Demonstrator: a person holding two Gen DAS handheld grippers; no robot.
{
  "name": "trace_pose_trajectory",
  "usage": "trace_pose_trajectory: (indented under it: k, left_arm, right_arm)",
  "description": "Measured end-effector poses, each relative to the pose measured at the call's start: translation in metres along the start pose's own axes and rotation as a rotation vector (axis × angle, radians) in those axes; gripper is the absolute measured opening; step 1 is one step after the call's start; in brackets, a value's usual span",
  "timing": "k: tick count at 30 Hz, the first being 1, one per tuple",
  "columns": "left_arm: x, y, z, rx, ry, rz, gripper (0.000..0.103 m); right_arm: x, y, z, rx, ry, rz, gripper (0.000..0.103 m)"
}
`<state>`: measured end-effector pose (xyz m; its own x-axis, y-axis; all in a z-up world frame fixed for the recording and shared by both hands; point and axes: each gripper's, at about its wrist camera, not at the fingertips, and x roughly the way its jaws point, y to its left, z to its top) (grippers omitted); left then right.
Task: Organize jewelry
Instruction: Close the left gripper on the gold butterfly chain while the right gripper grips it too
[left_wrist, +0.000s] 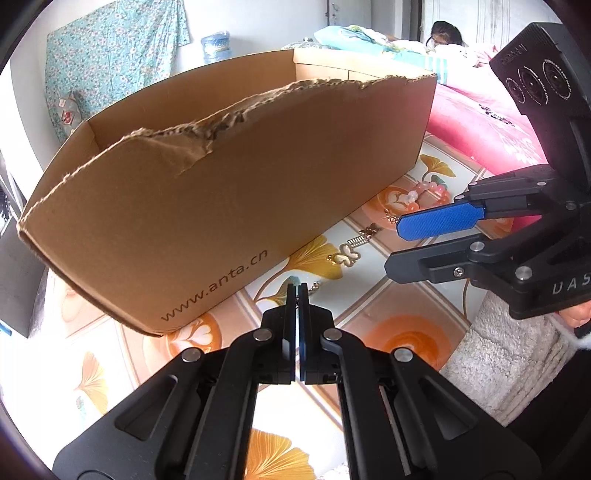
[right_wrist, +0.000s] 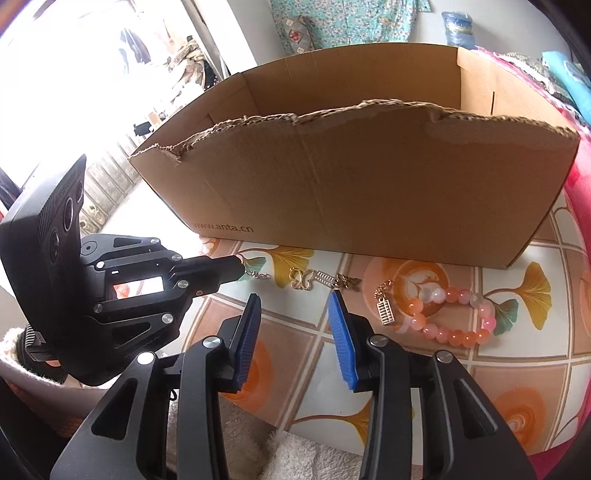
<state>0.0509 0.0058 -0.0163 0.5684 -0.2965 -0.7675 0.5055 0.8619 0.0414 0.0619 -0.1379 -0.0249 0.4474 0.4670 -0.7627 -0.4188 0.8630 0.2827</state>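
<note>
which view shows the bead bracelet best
The right wrist view: the bead bracelet lies whole as a loop on the table, right of the open right gripper. In the left wrist view it is small, distant, and partly hidden behind that gripper.

Daylight is flooding both views and blowing out the window area (right_wrist: 74, 74) at the right wrist view's upper left, glare is washing the tabletop (left_wrist: 373, 295), fisheye curvature is bending the cardboard box (left_wrist: 221, 192), dark vignetting is ringing the corners, and focus is staying sharp.

Left hand-held gripper (left_wrist: 297, 291) (clamped) on chain (left_wrist: 314, 287)
</note>
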Motion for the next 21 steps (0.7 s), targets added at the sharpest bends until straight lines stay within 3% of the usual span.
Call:
trace_pose_trajectory:
  k: [8, 21]
  left_arm:
    - [-0.004, 0.015, -0.006, -0.056, 0.007, 0.017, 0.000]
    - [-0.001, 0.019, -0.006, -0.062, 0.009, 0.001, 0.000]
  right_arm:
    - [0.020, 0.010, 0.010, -0.053, 0.020, -0.049, 0.025]
    - [0.037, 0.025, 0.019, -0.144, 0.014, -0.148, 0.023]
